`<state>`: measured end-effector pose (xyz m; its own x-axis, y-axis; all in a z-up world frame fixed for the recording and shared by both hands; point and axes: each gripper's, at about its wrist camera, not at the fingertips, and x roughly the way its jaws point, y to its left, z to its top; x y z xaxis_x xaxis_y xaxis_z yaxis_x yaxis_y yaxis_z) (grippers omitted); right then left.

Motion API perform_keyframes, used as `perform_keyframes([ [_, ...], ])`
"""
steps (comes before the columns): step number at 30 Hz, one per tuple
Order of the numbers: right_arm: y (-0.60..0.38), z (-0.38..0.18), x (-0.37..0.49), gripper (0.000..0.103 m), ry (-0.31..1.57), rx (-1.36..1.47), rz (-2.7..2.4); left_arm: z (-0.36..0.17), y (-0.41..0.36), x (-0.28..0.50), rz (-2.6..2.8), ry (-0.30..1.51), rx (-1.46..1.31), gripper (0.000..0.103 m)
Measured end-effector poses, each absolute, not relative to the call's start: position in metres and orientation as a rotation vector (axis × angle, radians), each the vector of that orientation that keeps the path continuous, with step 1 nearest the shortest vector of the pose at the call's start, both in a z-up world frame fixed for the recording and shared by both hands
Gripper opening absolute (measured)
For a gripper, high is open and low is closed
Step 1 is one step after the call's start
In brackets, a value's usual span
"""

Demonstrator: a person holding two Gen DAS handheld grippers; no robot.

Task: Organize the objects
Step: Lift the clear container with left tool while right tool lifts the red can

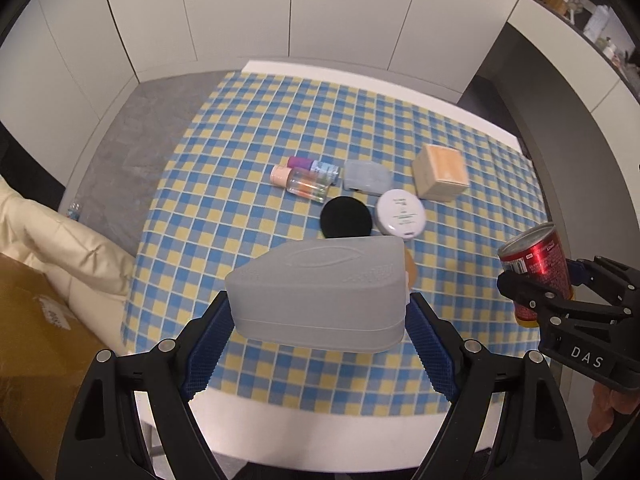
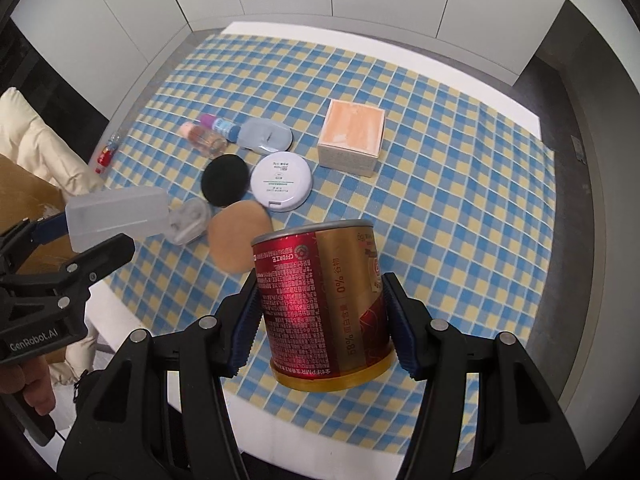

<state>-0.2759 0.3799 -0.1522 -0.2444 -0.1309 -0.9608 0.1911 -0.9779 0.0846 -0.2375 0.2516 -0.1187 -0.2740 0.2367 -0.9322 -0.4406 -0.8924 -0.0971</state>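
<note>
Frosted box (image 1: 320, 292) clamped in left tongs (image 1: 320, 344), red can (image 2: 324, 300) in right tongs (image 2: 322, 336) — above checked cloth (image 1: 248, 128), white cabinets (image 1: 240, 8) behind.

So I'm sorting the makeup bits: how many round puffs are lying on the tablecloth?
2. The black puff lies left of the white compact, touching it. The tan puff lies nearer, just below both, beside the red can. Others may be hidden behind the held things.
</note>
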Motion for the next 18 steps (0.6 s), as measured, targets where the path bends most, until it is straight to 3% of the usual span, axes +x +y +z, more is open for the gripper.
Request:
perform_keyframes([
  [18,0.397,-0.083,-0.204,0.06,0.037,1.685,-2.446,-0.047,0.24,-0.172,2.278,0.225,-1.444,0.084],
])
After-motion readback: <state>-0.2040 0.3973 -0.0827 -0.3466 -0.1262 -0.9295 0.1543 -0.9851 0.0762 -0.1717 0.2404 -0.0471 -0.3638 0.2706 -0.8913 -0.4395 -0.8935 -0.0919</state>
